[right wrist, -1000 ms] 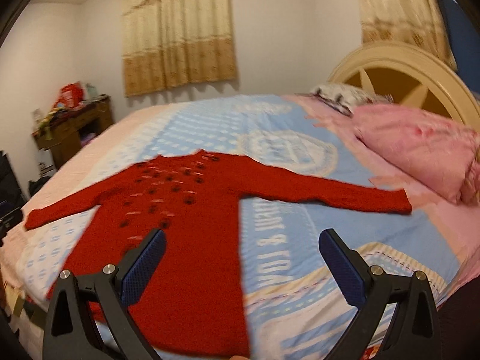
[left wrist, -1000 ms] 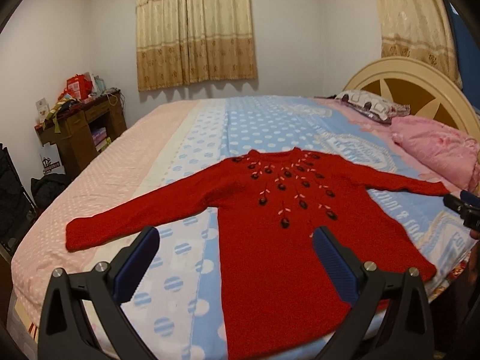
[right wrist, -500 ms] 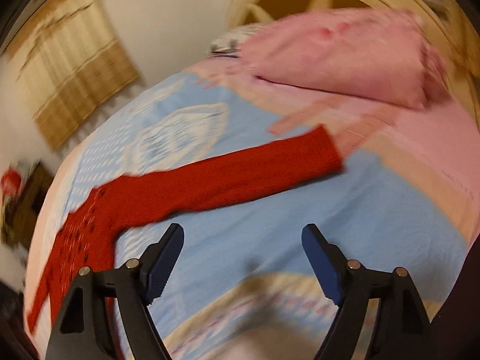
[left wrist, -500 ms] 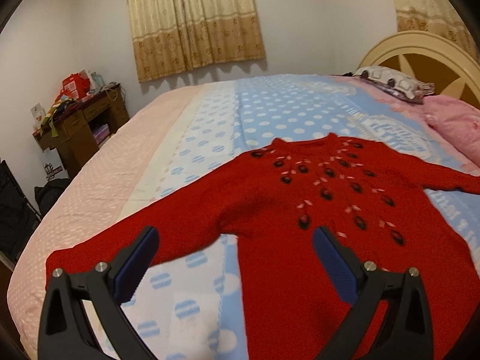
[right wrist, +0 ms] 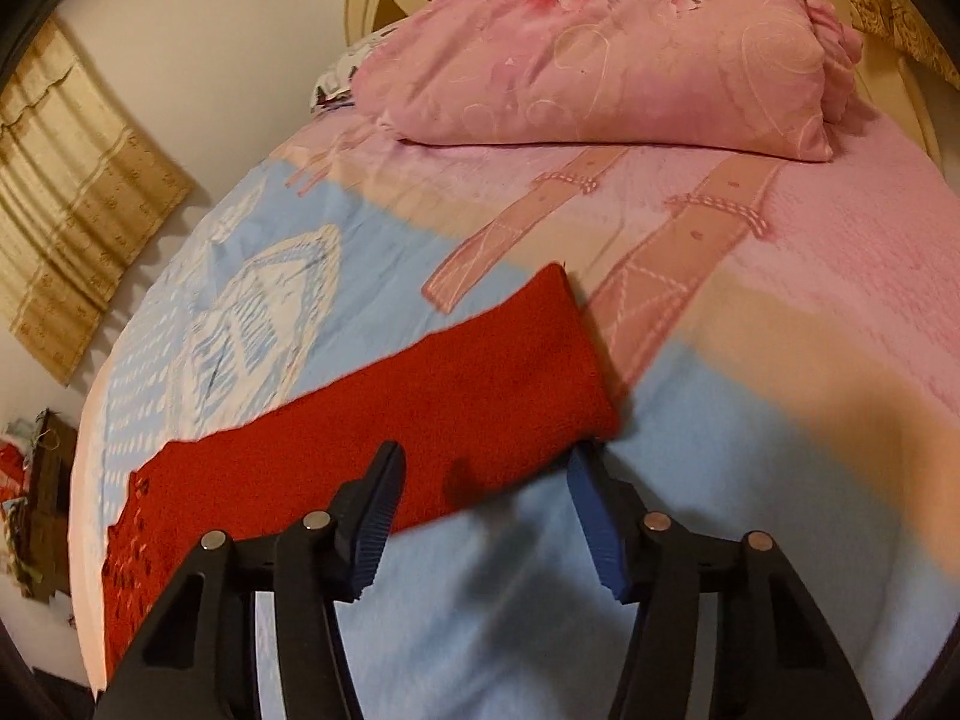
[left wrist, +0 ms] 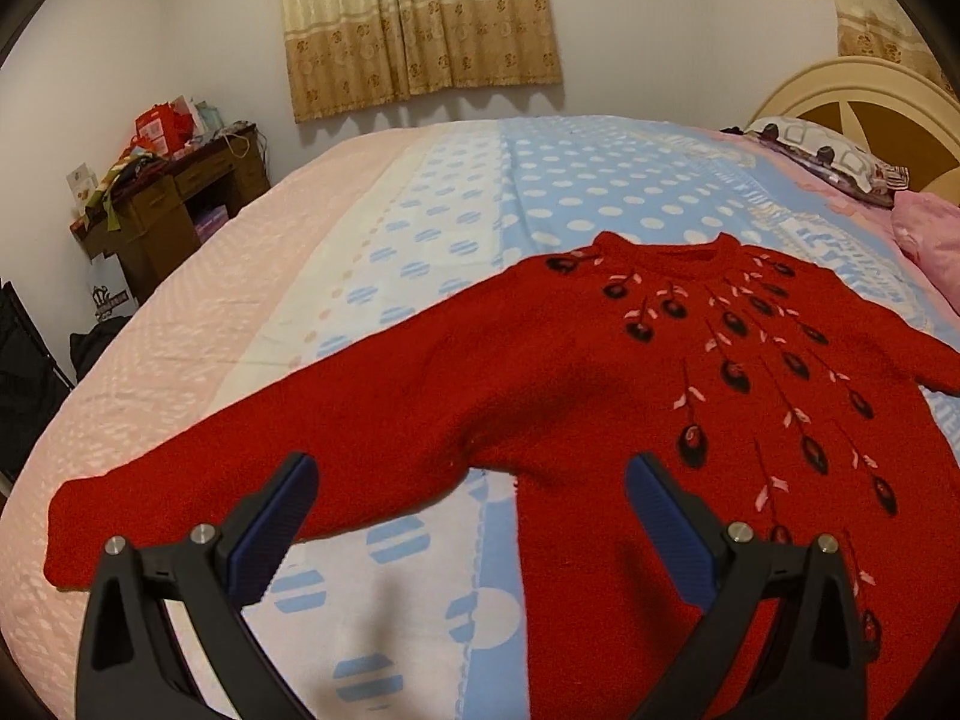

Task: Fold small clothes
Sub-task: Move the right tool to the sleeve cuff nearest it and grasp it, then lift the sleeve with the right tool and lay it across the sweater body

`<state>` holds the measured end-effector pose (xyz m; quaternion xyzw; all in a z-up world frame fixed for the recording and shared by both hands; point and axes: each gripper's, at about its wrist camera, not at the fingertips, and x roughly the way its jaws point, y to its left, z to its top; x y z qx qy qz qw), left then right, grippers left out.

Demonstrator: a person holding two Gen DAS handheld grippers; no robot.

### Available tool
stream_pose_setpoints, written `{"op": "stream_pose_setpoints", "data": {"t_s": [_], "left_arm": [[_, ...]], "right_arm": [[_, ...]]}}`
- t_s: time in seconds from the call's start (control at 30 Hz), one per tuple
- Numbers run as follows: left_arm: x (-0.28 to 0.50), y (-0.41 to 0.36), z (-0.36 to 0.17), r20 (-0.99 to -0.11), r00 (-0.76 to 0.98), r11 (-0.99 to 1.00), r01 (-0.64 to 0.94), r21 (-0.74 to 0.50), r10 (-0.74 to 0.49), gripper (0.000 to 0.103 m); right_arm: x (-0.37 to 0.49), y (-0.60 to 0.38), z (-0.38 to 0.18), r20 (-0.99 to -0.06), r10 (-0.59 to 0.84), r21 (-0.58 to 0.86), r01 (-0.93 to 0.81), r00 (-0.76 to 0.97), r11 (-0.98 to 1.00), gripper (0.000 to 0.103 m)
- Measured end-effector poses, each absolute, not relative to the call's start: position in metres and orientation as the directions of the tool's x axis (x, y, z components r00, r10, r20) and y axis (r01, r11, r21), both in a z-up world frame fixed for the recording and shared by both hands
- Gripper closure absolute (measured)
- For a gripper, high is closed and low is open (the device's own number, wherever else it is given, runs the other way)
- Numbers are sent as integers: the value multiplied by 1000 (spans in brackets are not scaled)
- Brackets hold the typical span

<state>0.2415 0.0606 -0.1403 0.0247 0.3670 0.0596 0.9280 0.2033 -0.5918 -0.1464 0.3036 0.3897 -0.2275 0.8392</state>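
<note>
A red knitted sweater (left wrist: 600,408) lies front-up and spread flat on the bed (left wrist: 372,252), both sleeves stretched out sideways, the neckline toward the far wall. The left sleeve (left wrist: 258,456) reaches across the pink part of the bedcover; the right sleeve (right wrist: 456,396) ends near the pink folded quilt (right wrist: 600,48) at the headboard.

The left tool (left wrist: 468,516) hovers with its jaws wide apart above the armpit region of the left sleeve, touching nothing. The right tool (right wrist: 480,492) points down at the cuff end of the right sleeve; its jaws are closing, with the sleeve's lower edge between them, and the pads do not appear to press on it yet.

Handling, as judged: the knit looks thick, soft and limp, light for its bulk, with a fuzzy surface that should hold well against the ribbed pads and not slip. It will sag and stretch if lifted by one point, and its grippy surface may drag the bedcover along. Sensible holds are the cuff edge and the shoulder seam, pinching the sleeve through both layers so that it folds across the chest in one piece. The applied flower decorations (left wrist: 735,375) are best left ungripped.
</note>
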Motion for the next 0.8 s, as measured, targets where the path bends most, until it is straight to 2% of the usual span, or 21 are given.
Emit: {"op": "stream_pose_setpoints", "data": {"t_s": [0.03, 0.07, 0.1, 0.17, 0.27, 0.8], "left_arm": [[241, 62, -141, -679, 723, 992, -93, 84, 125, 0], [241, 63, -141, -679, 724, 993, -93, 79, 122, 0], [241, 64, -141, -681, 723, 993, -93, 77, 120, 0], [241, 65, -142, -682, 722, 993, -91, 73, 116, 0], [241, 68, -141, -686, 721, 995, -84, 60, 102, 0], [235, 78, -129, -688, 724, 999, -49, 16, 46, 0]], "right_arm": [[207, -593, -147, -793, -152, 328, 622, 590, 711, 52], [213, -595, -149, -795, -156, 321, 625, 587, 712, 59], [217, -597, -150, -797, -157, 320, 627, 584, 711, 72], [222, -599, -153, -800, -162, 318, 637, 578, 703, 84], [228, -599, -155, -799, -179, 303, 641, 574, 705, 94], [273, -523, -103, -736, -111, 274, 443, 668, 854, 97]]}}
